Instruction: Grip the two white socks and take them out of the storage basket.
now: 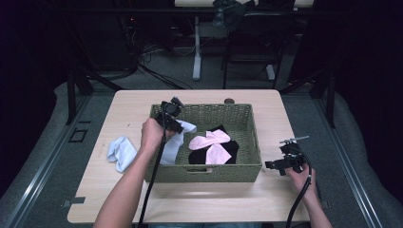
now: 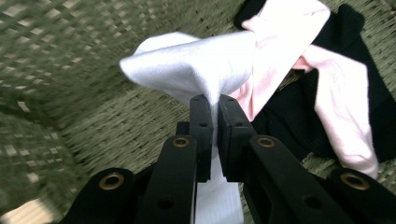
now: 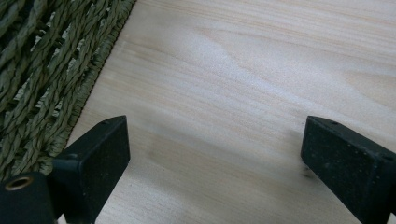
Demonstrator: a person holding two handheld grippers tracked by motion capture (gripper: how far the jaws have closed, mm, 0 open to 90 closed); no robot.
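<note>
Jaws of left gripper (image 2: 211, 105) clamp white sock (image 2: 196, 70) in basket (image 1: 204, 173), pink sock (image 2: 336, 93) adjacent; right gripper (image 3: 212, 154) jaws apart.

A green woven basket (image 1: 209, 172) sits at the middle of the light wooden table (image 1: 190, 199). Inside it, toward its right half, 2 pink socks (image 1: 211, 145) lie across black socks (image 1: 233, 147). Over the basket's left wall, the left gripper (image 1: 177, 124) holds a white sock (image 1: 172, 147) that hangs down across that wall. Just left of the basket, another white sock (image 1: 121, 153) lies on the table. Right of the basket's near corner, the right gripper (image 1: 278, 165) rests low, pointing toward it.
</note>
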